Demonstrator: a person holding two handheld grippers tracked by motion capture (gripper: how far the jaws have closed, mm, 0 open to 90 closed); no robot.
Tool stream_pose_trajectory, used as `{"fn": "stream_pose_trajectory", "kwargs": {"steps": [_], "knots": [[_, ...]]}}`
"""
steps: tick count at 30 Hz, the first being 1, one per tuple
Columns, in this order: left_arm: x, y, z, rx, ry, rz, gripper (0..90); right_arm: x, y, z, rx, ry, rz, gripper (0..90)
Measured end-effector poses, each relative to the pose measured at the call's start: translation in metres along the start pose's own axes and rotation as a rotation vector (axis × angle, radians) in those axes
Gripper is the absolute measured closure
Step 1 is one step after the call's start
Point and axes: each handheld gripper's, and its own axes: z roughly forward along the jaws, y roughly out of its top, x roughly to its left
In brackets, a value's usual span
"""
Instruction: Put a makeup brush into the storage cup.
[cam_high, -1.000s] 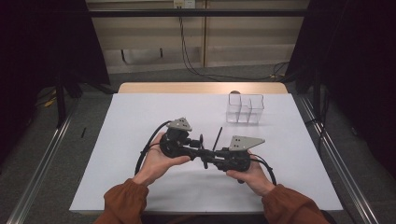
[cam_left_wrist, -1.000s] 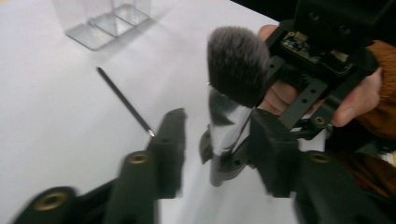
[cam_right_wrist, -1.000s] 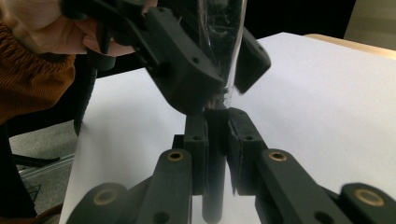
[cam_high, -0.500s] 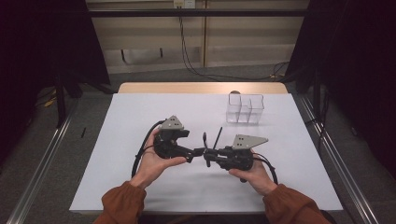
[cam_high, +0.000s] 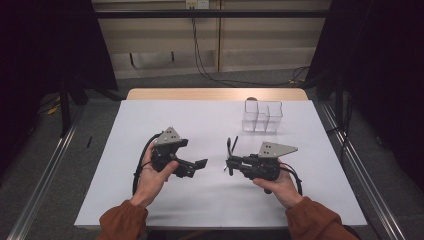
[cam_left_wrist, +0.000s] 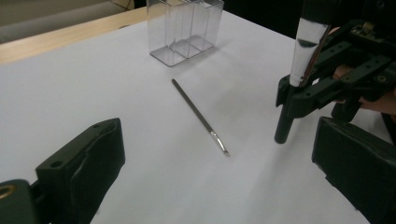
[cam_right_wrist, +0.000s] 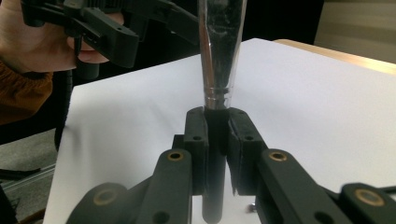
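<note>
White paper covered the table, where the left gripper, jaws just spread wide and empty, had left the thin refill lying flat, while the right gripper clamped the pen barrel, reassembly apparently pending.

My left gripper hangs low over the table in my left hand, its jaws just swung wide apart with nothing between them. My right gripper sits level in my right hand, pointing toward the left one, jaws clamped tight, both forearms reaching in from below
</note>
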Motion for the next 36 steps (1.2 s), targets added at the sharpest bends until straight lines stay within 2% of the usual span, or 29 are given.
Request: {"fn": "stream_pose_trajectory", "kwargs": {"steps": [2,12,19,26,32,34,36], "knots": [[0.001,-0.003,-0.003,-0.006,0.045,0.006,2.6,-0.002,0.000,-0.003,0.000,-0.010,0.002,80.0],[0.004,-0.020,-0.018,-0.028,0.097,0.012,2.6,-0.012,-0.003,-0.024,-0.008,-0.072,0.012,79.9],[0.008,-0.031,-0.031,-0.066,0.168,0.005,3.0,-0.020,-0.003,-0.041,-0.018,-0.122,0.025,80.0],[0.010,-0.040,-0.040,-0.095,0.185,-0.005,2.6,-0.027,0.001,-0.048,-0.035,-0.156,0.021,80.0],[0.014,-0.050,-0.048,-0.100,0.198,-0.042,2.6,-0.037,0.008,-0.056,-0.044,-0.202,0.016,80.0],[0.015,-0.052,-0.052,-0.112,0.208,-0.037,2.6,-0.040,0.010,-0.059,-0.048,-0.215,0.018,80.0],[0.015,-0.055,-0.055,-0.124,0.208,-0.049,2.6,-0.045,0.012,-0.060,-0.050,-0.230,0.018,80.0]]}}
